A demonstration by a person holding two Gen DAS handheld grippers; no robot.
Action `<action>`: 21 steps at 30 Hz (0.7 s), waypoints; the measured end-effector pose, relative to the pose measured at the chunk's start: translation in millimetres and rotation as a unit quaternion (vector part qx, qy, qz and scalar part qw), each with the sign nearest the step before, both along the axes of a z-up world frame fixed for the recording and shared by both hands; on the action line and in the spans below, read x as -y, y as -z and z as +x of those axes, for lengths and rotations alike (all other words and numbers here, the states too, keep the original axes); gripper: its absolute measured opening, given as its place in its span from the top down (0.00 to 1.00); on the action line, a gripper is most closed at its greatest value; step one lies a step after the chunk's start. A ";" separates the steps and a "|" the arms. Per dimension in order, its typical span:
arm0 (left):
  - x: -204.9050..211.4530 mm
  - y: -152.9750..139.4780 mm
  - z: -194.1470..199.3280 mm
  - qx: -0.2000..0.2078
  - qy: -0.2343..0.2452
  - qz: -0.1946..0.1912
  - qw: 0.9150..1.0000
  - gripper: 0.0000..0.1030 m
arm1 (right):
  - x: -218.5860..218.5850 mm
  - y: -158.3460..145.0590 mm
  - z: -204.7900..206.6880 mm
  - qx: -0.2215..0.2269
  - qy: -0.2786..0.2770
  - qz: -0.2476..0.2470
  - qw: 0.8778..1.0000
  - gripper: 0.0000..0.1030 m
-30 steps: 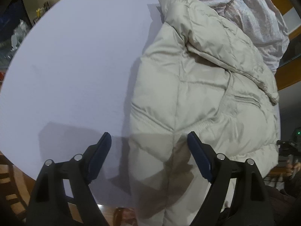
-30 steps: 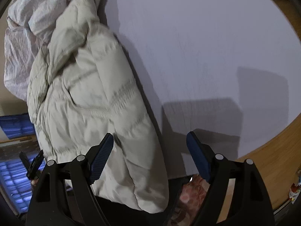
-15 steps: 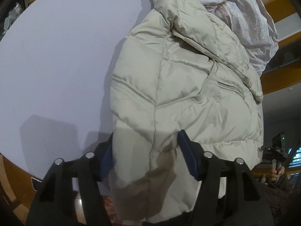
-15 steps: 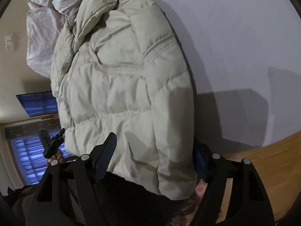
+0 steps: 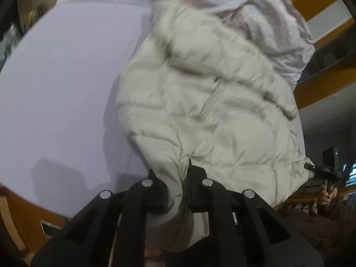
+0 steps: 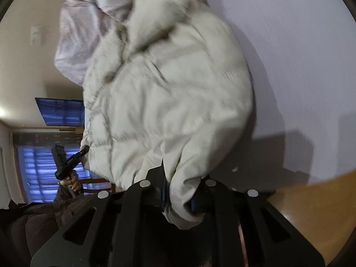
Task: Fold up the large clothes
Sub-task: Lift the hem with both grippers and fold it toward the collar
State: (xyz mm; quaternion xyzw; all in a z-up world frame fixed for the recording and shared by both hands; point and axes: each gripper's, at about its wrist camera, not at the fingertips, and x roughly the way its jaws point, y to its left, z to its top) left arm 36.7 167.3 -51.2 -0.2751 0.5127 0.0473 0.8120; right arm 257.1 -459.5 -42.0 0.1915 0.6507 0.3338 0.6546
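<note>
Left wrist view: jacket (image 5: 207, 111) runs from 6 to 12 o'clock; left gripper (image 5: 178, 191) and right gripper (image 6: 181, 191) have just clenched on its near hem.

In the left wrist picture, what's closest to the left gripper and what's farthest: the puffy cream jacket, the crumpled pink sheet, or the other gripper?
1. Puffy cream jacket: pinched in the left gripper.
2. Other gripper: right, at the jacket's hem.
3. Crumpled pink sheet: top, beyond the jacket.
</note>
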 end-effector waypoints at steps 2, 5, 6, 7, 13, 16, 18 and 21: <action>-2.8 -18.0 7.4 0.025 0.000 0.013 1.000 0.89 | -4.2 -16.7 11.9 0.032 -0.001 0.000 0.999 0.86; -8.6 -39.9 20.8 0.053 -0.006 0.032 0.998 0.89 | -7.3 -32.5 24.9 0.066 0.001 -0.008 0.998 0.86; -11.3 -47.3 26.1 0.062 -0.009 0.039 0.997 0.89 | -10.1 -38.9 33.0 0.079 0.005 -0.013 0.997 0.86; -12.5 -51.9 30.1 0.068 -0.011 0.043 0.997 0.89 | -13.1 -44.5 40.0 0.089 0.010 -0.017 0.996 0.86; -26.8 -82.1 64.8 0.103 -0.027 0.065 0.992 0.89 | -25.7 -73.9 82.7 0.153 0.051 -0.025 0.987 0.86; -30.9 -92.3 87.0 0.114 -0.031 0.078 0.990 0.89 | -33.9 -85.3 104.0 0.176 0.063 -0.030 0.982 0.86; -32.9 -97.2 97.8 0.117 -0.034 0.085 0.989 0.89 | -43.2 -90.0 116.3 0.189 0.068 -0.039 0.979 0.86; -37.3 -102.8 115.6 0.120 -0.041 0.090 0.988 0.89 | -53.6 -94.5 131.9 0.203 0.072 -0.049 0.975 0.86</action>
